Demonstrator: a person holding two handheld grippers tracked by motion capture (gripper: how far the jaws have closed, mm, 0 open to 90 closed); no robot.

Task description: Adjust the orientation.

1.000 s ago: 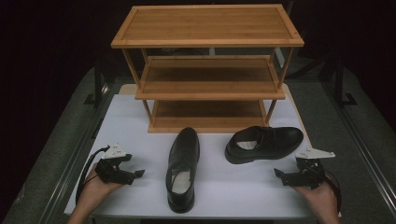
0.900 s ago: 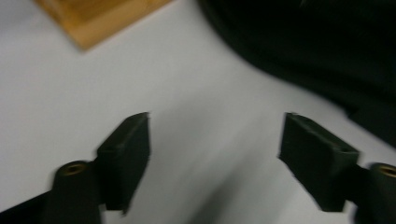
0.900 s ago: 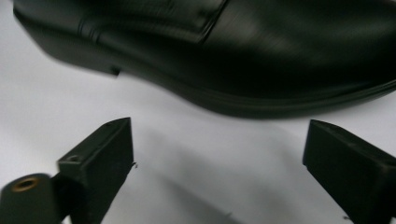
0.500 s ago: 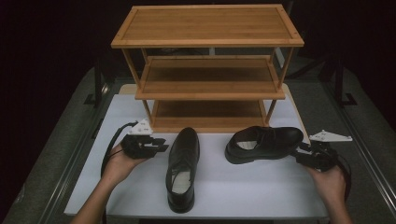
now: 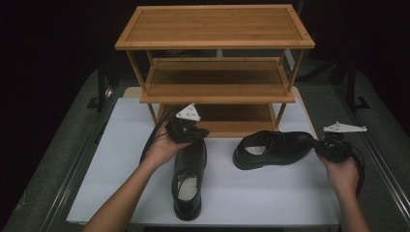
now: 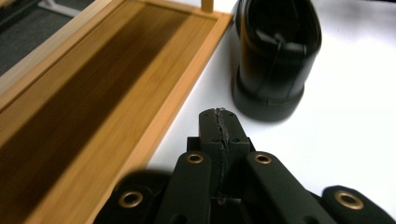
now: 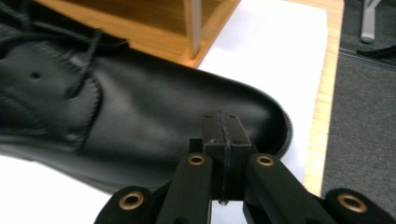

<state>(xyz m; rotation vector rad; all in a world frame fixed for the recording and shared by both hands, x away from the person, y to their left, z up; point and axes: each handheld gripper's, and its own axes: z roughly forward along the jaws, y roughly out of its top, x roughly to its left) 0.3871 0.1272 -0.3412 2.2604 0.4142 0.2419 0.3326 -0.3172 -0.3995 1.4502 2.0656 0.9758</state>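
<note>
Slatted bamboo rack (image 5: pixel 215 26), two glossy black leather shoes (image 5: pixel 273 149), both claws (image 6: pixel 220 122) closed, empty

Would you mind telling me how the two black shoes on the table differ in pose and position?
The left shoe lies lengthwise, toe toward the wooden rack, heel toward the person; the right shoe lies crosswise, toe pointing right. The left gripper hovers over the left shoe's toe; the right gripper sits at the right shoe's toe. Both are glossy black lace-ups.

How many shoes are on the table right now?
2. One shoe lies toe toward the rack, left of center; the other shoe lies sideways at right. None on the shelves.
</note>
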